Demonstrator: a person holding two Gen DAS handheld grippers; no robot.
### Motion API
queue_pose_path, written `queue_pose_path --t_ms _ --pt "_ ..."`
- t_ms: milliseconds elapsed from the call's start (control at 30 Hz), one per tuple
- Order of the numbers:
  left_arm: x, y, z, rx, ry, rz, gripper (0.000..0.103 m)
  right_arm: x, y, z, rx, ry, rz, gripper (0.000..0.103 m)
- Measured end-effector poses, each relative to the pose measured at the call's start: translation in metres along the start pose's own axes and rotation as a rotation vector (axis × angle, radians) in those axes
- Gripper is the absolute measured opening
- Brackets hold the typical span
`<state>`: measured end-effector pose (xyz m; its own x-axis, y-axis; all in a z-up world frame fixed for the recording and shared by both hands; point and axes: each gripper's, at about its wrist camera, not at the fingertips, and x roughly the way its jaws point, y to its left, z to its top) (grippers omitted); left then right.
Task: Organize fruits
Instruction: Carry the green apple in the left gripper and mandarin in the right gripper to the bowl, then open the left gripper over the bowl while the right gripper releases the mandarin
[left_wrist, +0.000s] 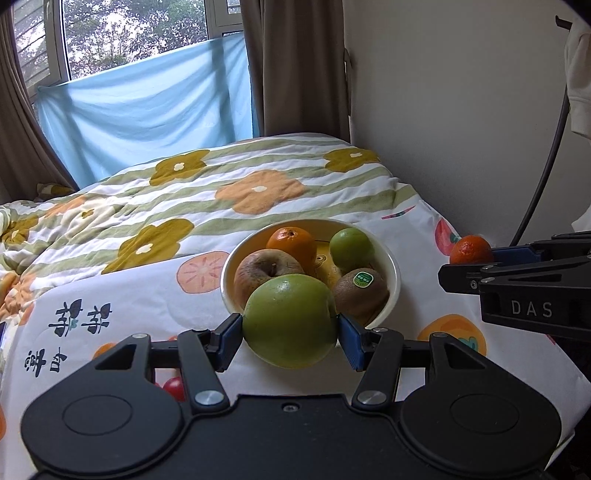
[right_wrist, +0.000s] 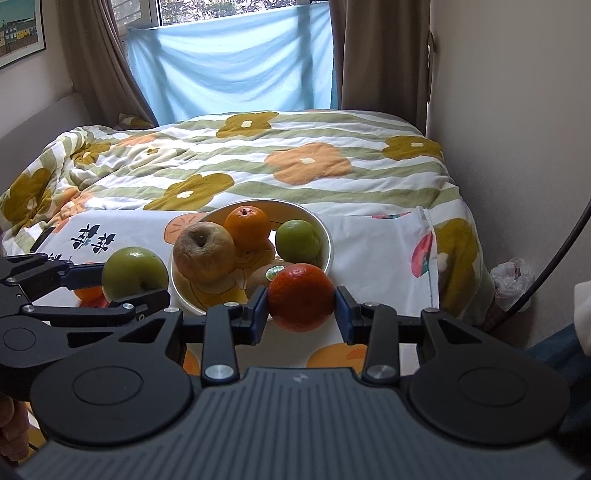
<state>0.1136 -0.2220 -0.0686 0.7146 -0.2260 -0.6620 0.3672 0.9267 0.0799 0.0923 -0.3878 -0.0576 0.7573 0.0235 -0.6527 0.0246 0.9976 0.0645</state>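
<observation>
Left gripper (left_wrist: 290, 330) pinches a large green apple (left_wrist: 290, 320) between its blue fingers (left_wrist: 231, 338), held at the near rim of the bowl (left_wrist: 394, 275). From the right wrist view the same apple (right_wrist: 135, 274) sits just left of the bowl (right_wrist: 328, 240), clear of its rim.

Right gripper (right_wrist: 301, 308) pinches an orange (right_wrist: 301, 297) between its fingers (right_wrist: 343, 314), in front of the bowl's near right edge. In the left wrist view the orange (left_wrist: 471, 250) shows at the tip of the right gripper (left_wrist: 476, 258), to the right of the bowl and apart from it.

Bowl rests on a white cloth (right_wrist: 376, 258) printed with persimmons, spread over a flowered quilt (right_wrist: 295, 162) on the bed. Inside the bowl: a wrinkled brownish apple (left_wrist: 266, 271), a second orange (left_wrist: 291, 242), a small green fruit (left_wrist: 351, 249), a kiwi (left_wrist: 360, 295) with a green sticker.

Something small and red (left_wrist: 174, 387) lies on the cloth below the left gripper, possibly a tomato; mostly hidden. Blue sheet (right_wrist: 236, 70) hangs across the window behind the bed.
</observation>
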Motion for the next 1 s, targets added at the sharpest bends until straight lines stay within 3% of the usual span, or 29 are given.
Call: queue_pose_path --t_ms 333,600,667,733,1000 --pt "0.052 -0.02 0.006 0.005 0.05 0.038 0.06 0.039 -0.018 0.009 -0.011 0.024 0.045 0.053" --pt "0.07 -0.033 0.008 0.049 0.081 0.05 0.061 0.061 -0.021 0.017 -0.029 0.036 0.07 0.053" --pt "0.066 -0.033 0.008 0.062 0.064 0.058 0.069 0.064 -0.021 0.02 -0.036 0.035 0.076 0.053" --pt "0.058 -0.032 0.01 0.074 0.028 0.076 0.089 0.067 -0.021 0.023 -0.04 0.034 0.082 0.053" --pt "0.041 -0.004 0.013 0.022 0.02 0.121 0.09 0.075 -0.005 0.036 -0.077 0.033 0.119 0.053"
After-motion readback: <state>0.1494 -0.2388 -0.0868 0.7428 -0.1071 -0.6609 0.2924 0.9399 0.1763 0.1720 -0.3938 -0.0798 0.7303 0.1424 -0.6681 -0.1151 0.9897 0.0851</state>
